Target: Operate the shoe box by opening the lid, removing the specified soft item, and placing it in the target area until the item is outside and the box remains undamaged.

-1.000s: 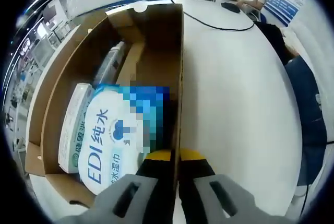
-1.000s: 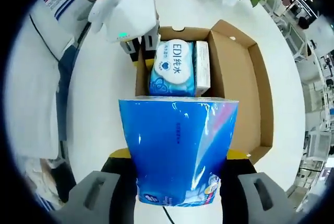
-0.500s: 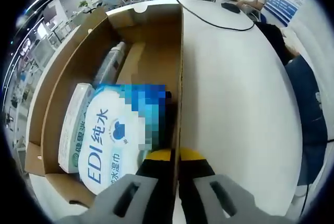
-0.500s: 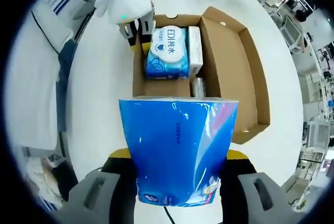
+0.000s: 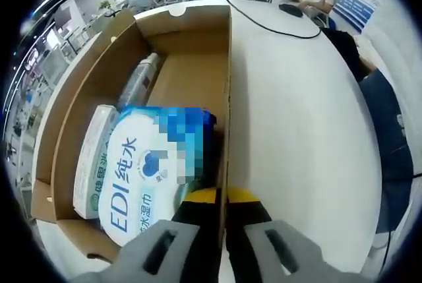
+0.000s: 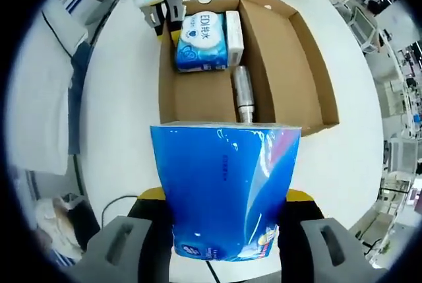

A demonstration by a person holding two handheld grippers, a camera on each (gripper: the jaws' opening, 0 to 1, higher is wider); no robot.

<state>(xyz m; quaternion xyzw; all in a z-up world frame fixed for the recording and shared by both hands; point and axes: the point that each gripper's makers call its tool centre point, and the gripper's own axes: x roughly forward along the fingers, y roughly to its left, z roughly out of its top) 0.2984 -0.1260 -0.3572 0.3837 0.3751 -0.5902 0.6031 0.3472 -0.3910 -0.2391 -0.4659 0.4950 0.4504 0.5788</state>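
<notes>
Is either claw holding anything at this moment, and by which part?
The right claw holds the blue tissue pack, squeezed across its lower sides, lifted clear of the box. The left claw pinches the shoe box side wall at its near end.

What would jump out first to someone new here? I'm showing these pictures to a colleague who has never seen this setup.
First, the blue tissue pack clamped in the right gripper, held above the white table, outside the open shoe box. Next, the white-and-blue wet wipes pack lying inside the box at one end, beside a slim white box and a metal bottle. The left gripper pinches the box's side wall.
</notes>
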